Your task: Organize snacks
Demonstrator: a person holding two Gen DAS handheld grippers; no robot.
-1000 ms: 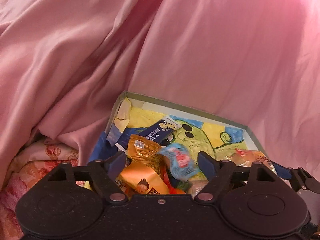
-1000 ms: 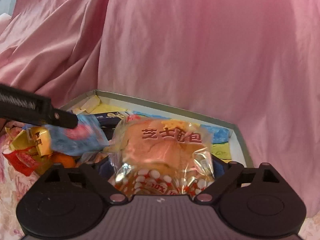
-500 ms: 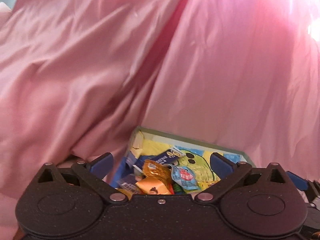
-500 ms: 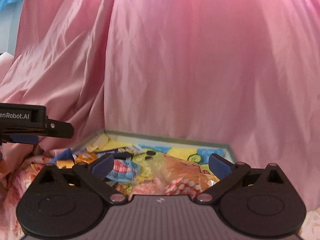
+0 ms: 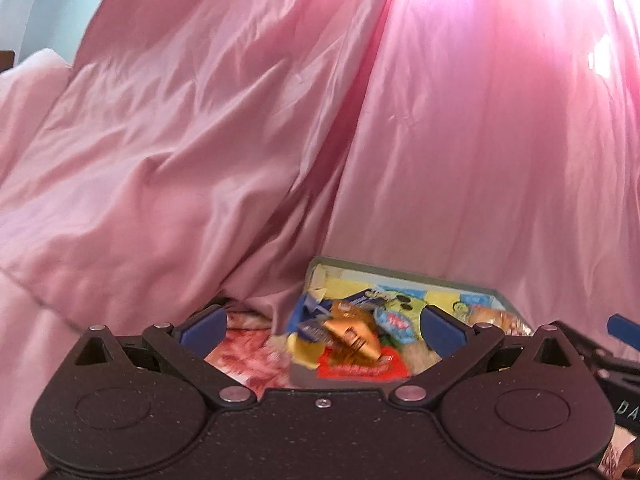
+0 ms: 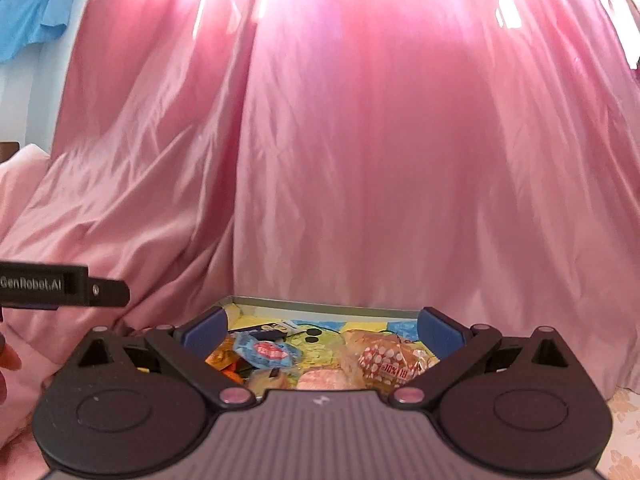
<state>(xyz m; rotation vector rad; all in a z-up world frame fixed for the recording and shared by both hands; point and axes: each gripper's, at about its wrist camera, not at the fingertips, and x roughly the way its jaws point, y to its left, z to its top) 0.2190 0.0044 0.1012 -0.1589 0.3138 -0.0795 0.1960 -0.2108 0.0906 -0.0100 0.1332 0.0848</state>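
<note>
Now both the left gripper [image 5: 322, 322] and right gripper [image 6: 322, 326] stand wide apart, holding nothing; the gold snack packet [image 5: 354, 338] lies in the tray [image 5: 404, 270], tilted, long axis diagonal.

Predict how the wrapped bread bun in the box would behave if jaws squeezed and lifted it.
The bread bun looks puffy, so probably light and easily squashed. Its glossy clear wrapper may slip or crinkle. Loose film would likely flop rather than hold shape.
</note>
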